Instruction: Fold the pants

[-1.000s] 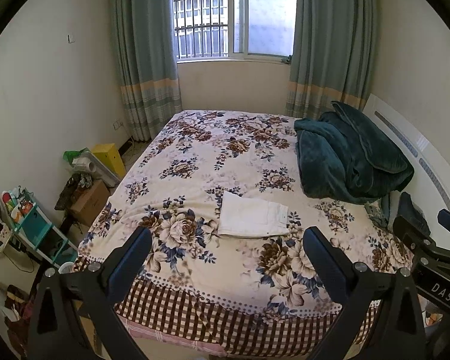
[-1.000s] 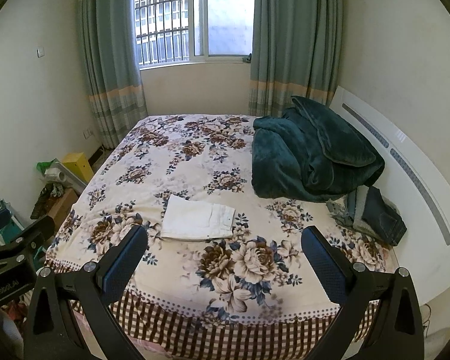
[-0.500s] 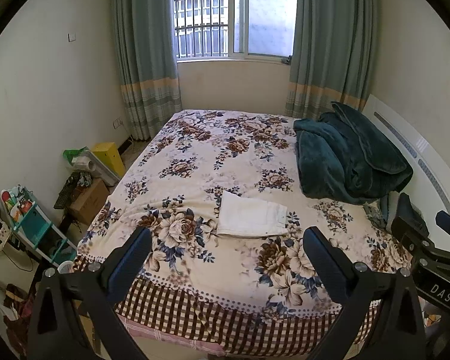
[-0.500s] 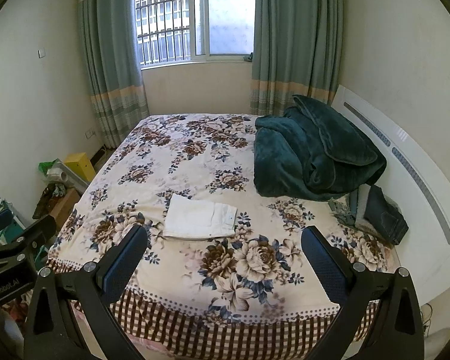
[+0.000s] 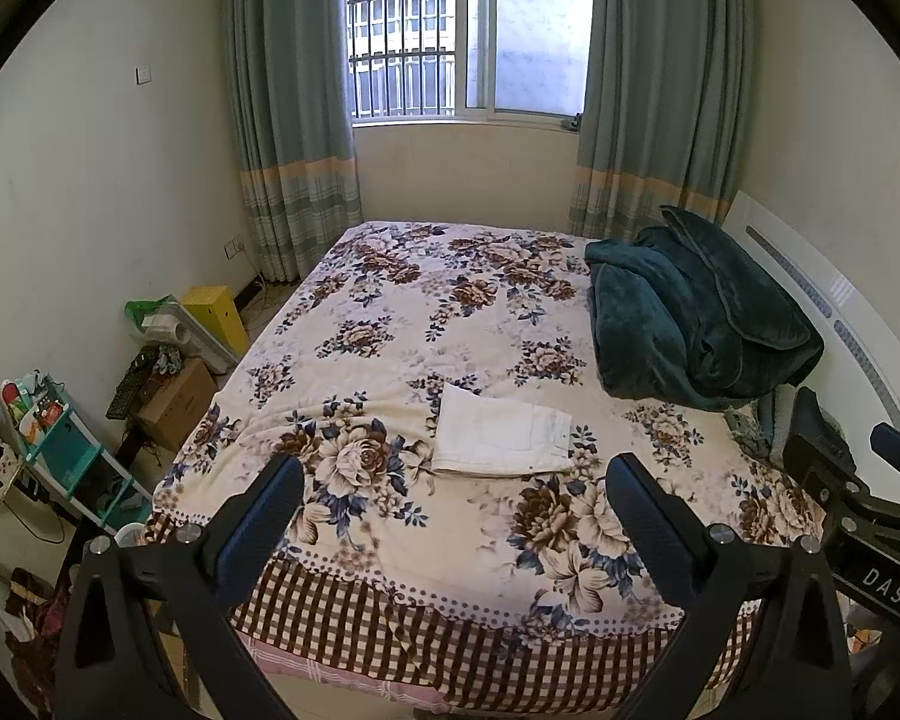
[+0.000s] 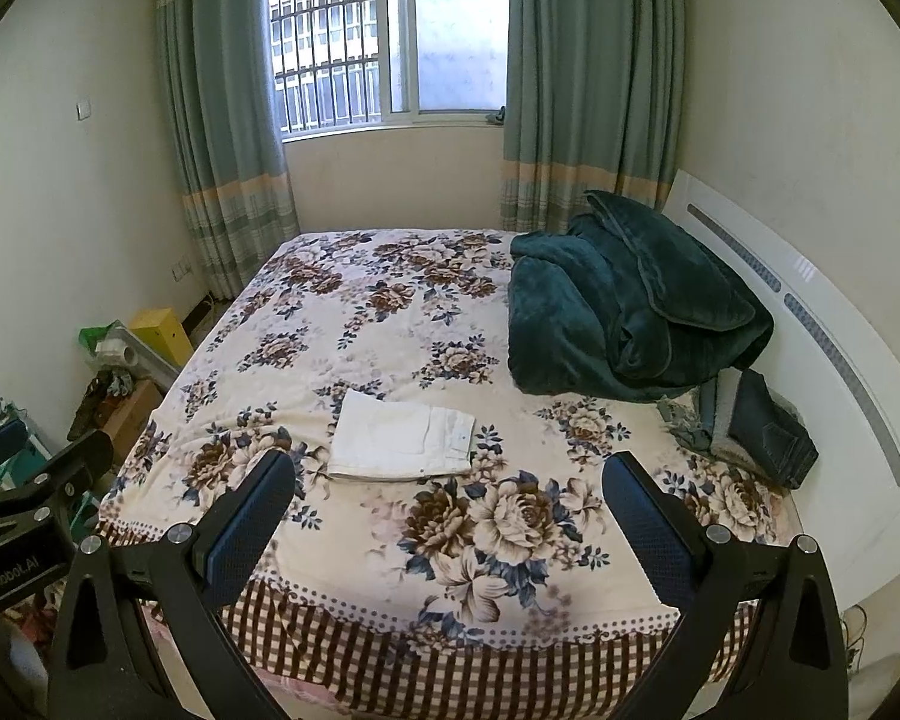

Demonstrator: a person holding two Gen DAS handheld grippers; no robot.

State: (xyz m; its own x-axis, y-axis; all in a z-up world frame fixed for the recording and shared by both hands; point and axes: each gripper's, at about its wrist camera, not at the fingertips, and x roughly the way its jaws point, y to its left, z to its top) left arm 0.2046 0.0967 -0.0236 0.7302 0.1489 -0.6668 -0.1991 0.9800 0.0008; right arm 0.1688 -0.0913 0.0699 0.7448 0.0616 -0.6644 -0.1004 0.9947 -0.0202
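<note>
Pants (image 5: pixel 501 441) folded flat on bed (image 5: pixel 390 324) — both grippers' fingers (image 5: pixel 258 525) (image 6: pixel 651 531) wide apart, seemingly empty

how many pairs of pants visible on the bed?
2. Folded white pants lie flat near the bed's foot; dark jeans sit folded against the headboard, beside the green blanket. More could be hidden beneath that pile.

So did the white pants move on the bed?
No. The pants lie in the same spot on the bed, beside the same flower print, well apart from the green blanket.
</note>
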